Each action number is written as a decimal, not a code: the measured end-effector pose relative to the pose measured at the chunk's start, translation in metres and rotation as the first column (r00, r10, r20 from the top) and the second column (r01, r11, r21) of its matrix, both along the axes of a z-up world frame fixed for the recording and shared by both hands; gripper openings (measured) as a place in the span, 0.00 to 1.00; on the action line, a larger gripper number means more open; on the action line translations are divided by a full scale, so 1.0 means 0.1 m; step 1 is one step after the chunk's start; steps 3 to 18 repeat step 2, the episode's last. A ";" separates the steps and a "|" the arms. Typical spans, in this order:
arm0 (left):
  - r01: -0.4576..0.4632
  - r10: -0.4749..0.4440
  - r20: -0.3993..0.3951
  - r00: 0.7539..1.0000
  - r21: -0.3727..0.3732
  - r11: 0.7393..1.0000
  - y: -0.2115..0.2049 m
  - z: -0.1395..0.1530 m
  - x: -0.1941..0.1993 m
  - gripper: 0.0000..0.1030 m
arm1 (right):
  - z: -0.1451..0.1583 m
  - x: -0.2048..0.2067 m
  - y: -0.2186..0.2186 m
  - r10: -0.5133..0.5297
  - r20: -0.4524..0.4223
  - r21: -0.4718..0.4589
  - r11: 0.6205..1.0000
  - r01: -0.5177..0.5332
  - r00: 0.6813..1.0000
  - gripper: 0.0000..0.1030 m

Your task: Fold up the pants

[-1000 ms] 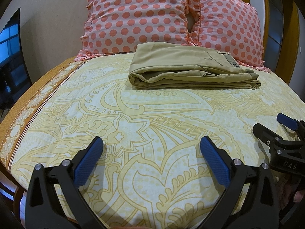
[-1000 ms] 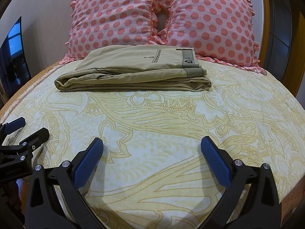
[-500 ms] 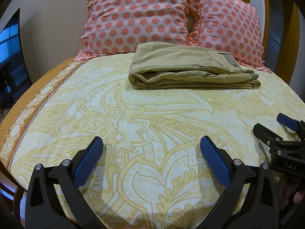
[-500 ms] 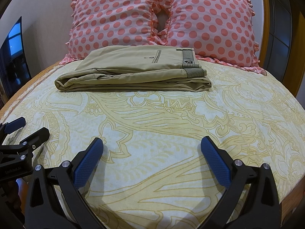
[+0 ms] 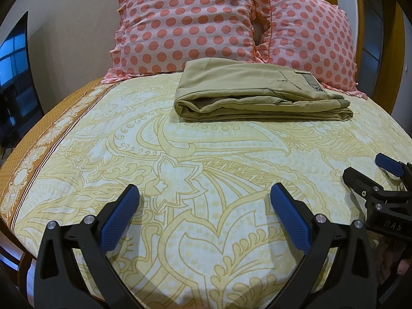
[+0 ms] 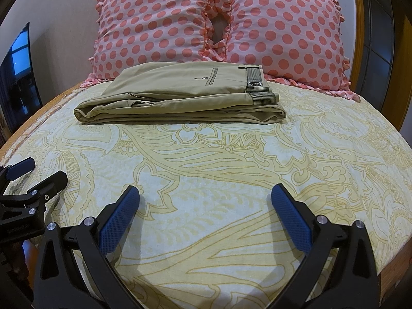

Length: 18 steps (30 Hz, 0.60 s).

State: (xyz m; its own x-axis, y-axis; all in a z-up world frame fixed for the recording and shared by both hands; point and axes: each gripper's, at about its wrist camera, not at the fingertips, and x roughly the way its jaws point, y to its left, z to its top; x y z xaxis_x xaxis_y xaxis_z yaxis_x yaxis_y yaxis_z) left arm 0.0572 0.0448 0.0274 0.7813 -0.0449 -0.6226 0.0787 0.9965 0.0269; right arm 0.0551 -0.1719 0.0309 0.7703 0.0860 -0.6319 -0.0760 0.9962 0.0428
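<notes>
The khaki pants (image 5: 257,95) lie folded in a flat stack on the bed, just in front of the pillows; they also show in the right wrist view (image 6: 180,97), waistband to the right. My left gripper (image 5: 203,195) is open and empty, low over the near part of the bed, well short of the pants. My right gripper (image 6: 206,195) is open and empty, beside it to the right. Each gripper shows at the edge of the other's view: the right gripper (image 5: 370,172) and the left gripper (image 6: 38,172).
The bed carries a yellow patterned sheet (image 5: 180,180) with an orange border (image 5: 51,134) at its left. Two pink polka-dot pillows (image 5: 185,23) (image 5: 309,38) lean at the head. A dark screen (image 5: 15,77) stands at the left; a wooden frame (image 6: 401,77) at the right.
</notes>
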 end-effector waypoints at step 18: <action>-0.007 0.007 0.001 1.000 -0.001 1.000 -0.01 0.00 0.00 0.98 | 0.00 0.00 0.00 0.000 0.000 0.000 1.000 0.000 1.000 0.99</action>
